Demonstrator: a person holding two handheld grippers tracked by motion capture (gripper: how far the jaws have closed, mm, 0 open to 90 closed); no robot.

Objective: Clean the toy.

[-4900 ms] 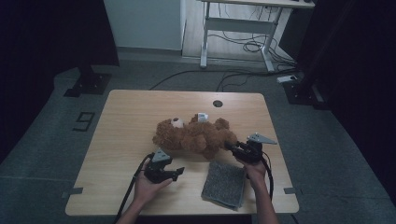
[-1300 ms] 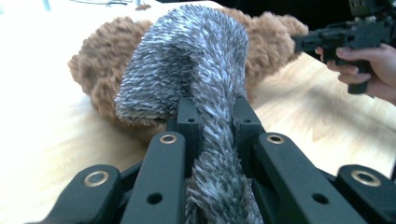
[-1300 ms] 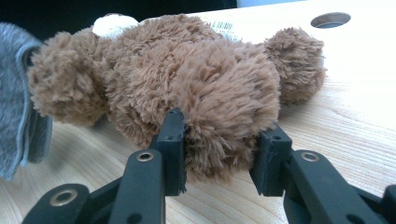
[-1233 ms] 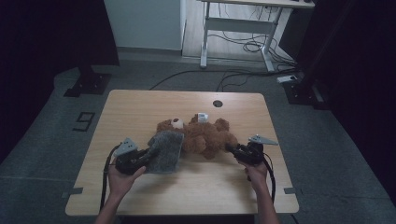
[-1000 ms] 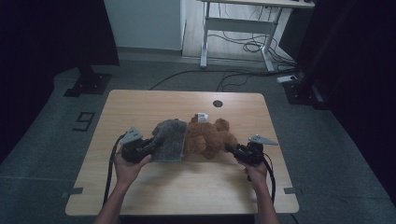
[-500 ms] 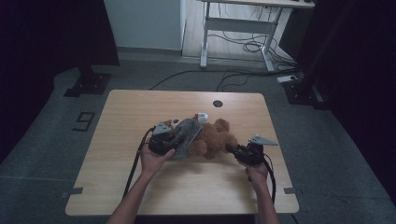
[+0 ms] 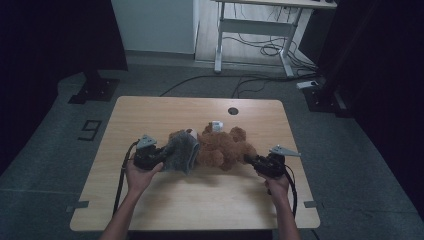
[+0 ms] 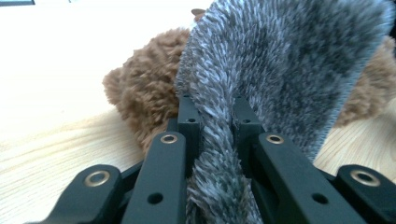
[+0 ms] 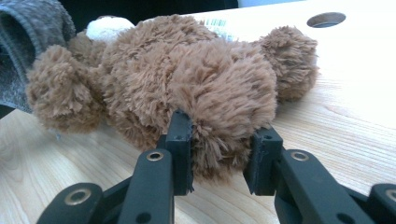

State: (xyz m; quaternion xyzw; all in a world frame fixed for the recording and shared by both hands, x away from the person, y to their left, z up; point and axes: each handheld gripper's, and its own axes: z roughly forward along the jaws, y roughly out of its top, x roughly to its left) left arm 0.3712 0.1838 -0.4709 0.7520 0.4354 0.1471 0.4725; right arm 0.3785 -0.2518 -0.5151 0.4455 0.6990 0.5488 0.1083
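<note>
Grey fleece cloth [image 7: 181, 151] is seen pinched between the jaws of the left gripper [image 7: 161, 156], draped over the head end of the brown teddy bear [image 7: 225, 147], which lies on its side near the middle of the table [image 7: 165, 110]. In the left gripper view the cloth [image 8: 280, 70] is clamped tight between the two black jaws, with the bear [image 8: 140, 93] just behind it. The right gripper [image 7: 254, 161] is closed on a plush limb at the bear's other end; in the right gripper view the limb [image 9: 219, 140] is squeezed between the jaws, so the toy appears to be pinned in place.

Changes: about five seconds earlier the cloth was lying flat on the table near the front edge, between the two hands, and the left gripper was beside it. Since then the cloth has been lifted, carried to the left of the bear, swung over it, and half a second ago was spread higher across the body. Now it has been drawn back left and sits bunched over the head only. The right gripper has kept its hold throughout.

Judgement: the bear is being wiped or covered with the cloth, and a stroke has probably just been completed. A white tag [image 7: 216, 126] is visible at the bear's far side.
</note>
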